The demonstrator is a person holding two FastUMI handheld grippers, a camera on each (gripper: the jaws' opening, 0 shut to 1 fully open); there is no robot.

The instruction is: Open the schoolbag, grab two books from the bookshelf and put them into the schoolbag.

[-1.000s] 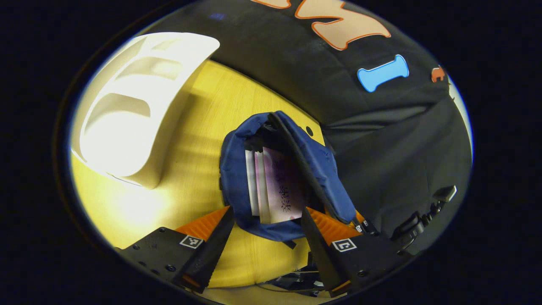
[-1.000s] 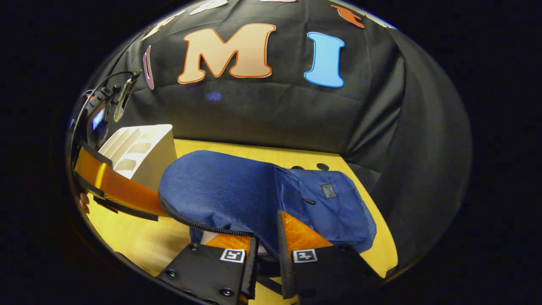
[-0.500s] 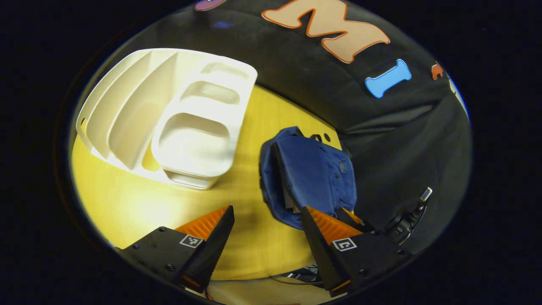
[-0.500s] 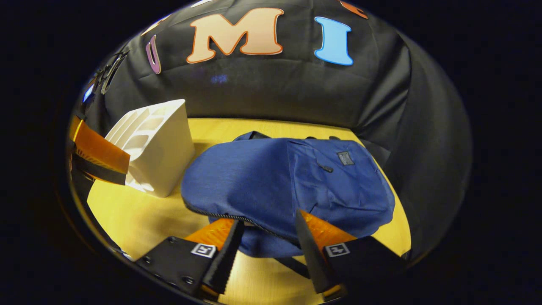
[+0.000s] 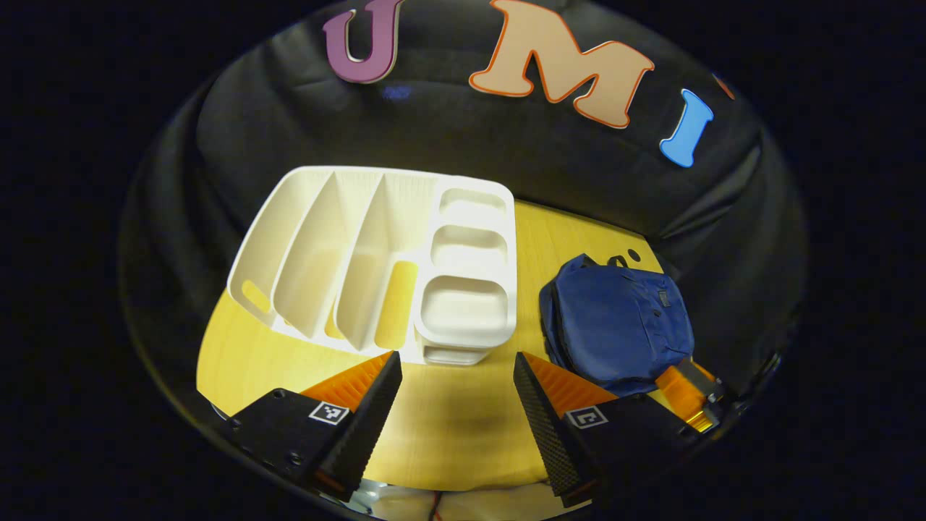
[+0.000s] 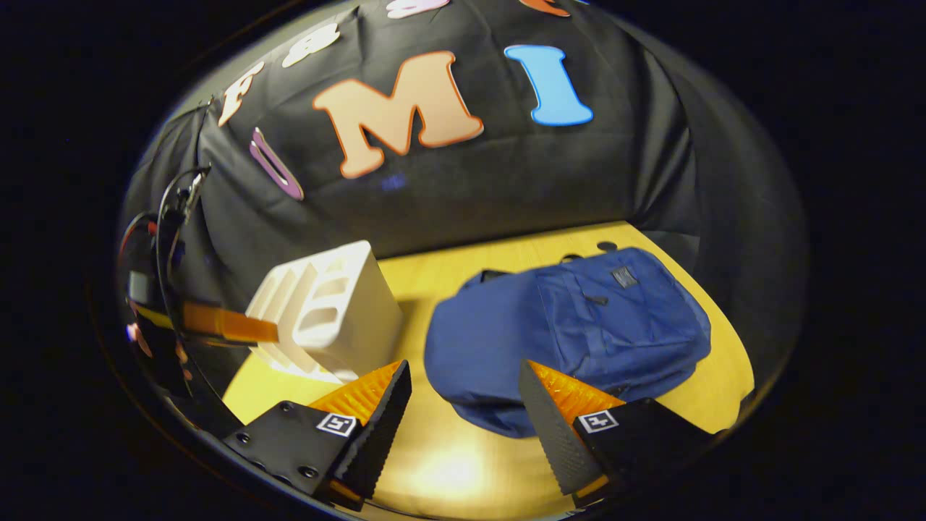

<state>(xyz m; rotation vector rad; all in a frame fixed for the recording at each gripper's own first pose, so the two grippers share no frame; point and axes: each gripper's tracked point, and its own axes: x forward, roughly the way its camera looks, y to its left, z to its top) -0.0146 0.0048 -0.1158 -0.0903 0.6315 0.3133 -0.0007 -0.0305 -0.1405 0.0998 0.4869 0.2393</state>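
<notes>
The blue schoolbag (image 6: pixel 571 333) lies flat on the tabletop (image 6: pixel 448 463) at 3 o'clock of the white bookshelf (image 5: pixel 383 268), whose slots look bare – both hand-held grippers, left (image 5: pixel 454 373) and right (image 6: pixel 463 380), hover open and empty; the unzipped flap may gape – books could slide out

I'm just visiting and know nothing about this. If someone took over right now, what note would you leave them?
Left gripper: open, empty, above the table facing the white bookshelf.
Right gripper: open, empty, near the blue schoolbag.
Schoolbag lies flat on the yellow table, right of the bookshelf; no opening shows.
Bookshelf slots show no books.
Left: books seem gone from the shelf; I cannot see inside the bag, so check it.
</notes>
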